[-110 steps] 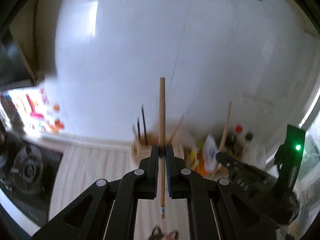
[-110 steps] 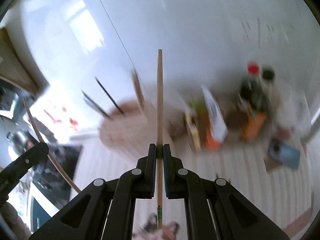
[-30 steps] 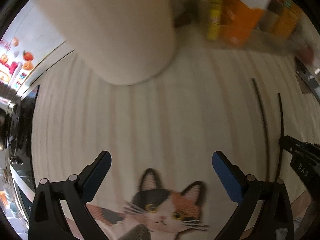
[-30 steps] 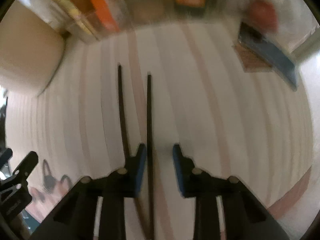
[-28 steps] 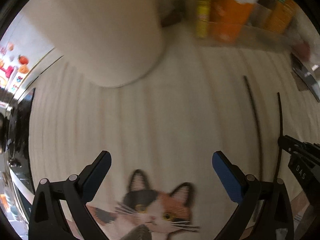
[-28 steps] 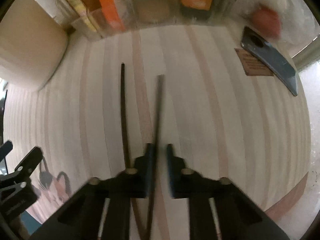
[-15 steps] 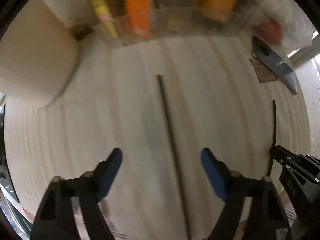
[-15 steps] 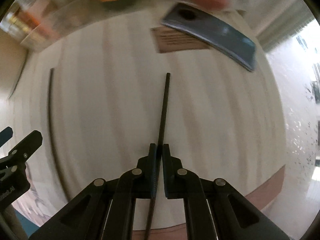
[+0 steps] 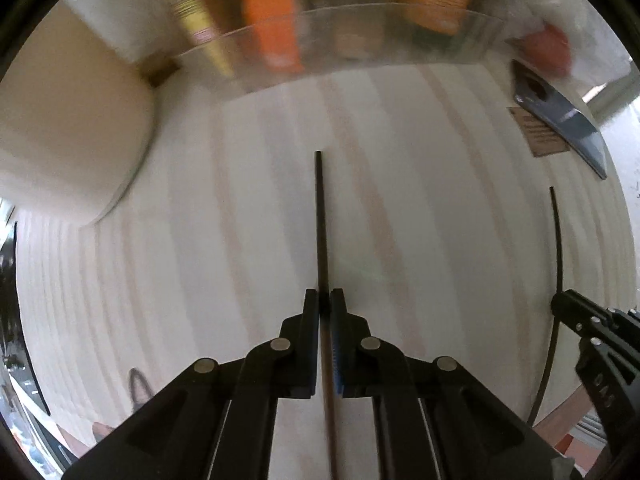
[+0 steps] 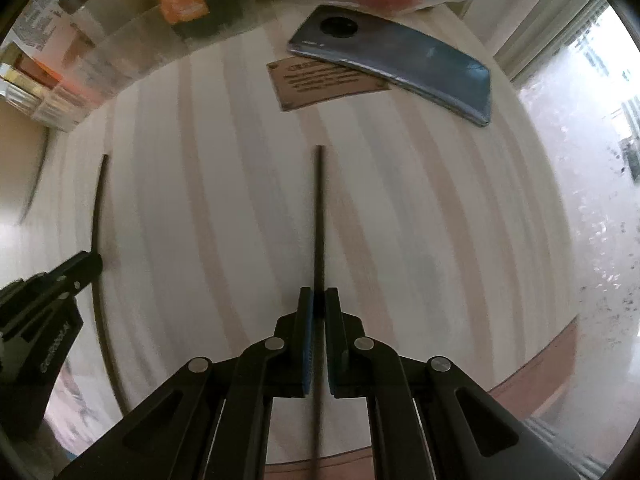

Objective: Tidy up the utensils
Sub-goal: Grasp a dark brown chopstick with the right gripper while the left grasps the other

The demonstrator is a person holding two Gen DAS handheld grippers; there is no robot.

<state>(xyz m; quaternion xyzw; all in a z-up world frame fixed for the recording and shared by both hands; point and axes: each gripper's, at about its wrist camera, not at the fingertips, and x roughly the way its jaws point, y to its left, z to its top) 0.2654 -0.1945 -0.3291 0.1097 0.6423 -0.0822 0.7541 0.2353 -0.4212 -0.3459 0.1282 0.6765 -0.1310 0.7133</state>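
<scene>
Both grippers are clamping a dark chopstick each — left gripper (image 9: pixel 325 300) on one chopstick (image 9: pixel 320 216), right gripper (image 10: pixel 314 298) on the other chopstick (image 10: pixel 319 216) — fingers closed tight, sticks lying against the striped surface (image 9: pixel 440 220); lifting and stowing are remaining.

Bright daylight (right window glare), blurred fisheye edges

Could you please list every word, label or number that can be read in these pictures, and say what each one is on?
"DAS": raised letters on the side of the right gripper, as far as they can be made out.
Left gripper: pale lettering on its side, too blurred to read.
Brown card: several printed lines, too small to read.
Orange packet and yellow packet: print blurred, unreadable.
</scene>
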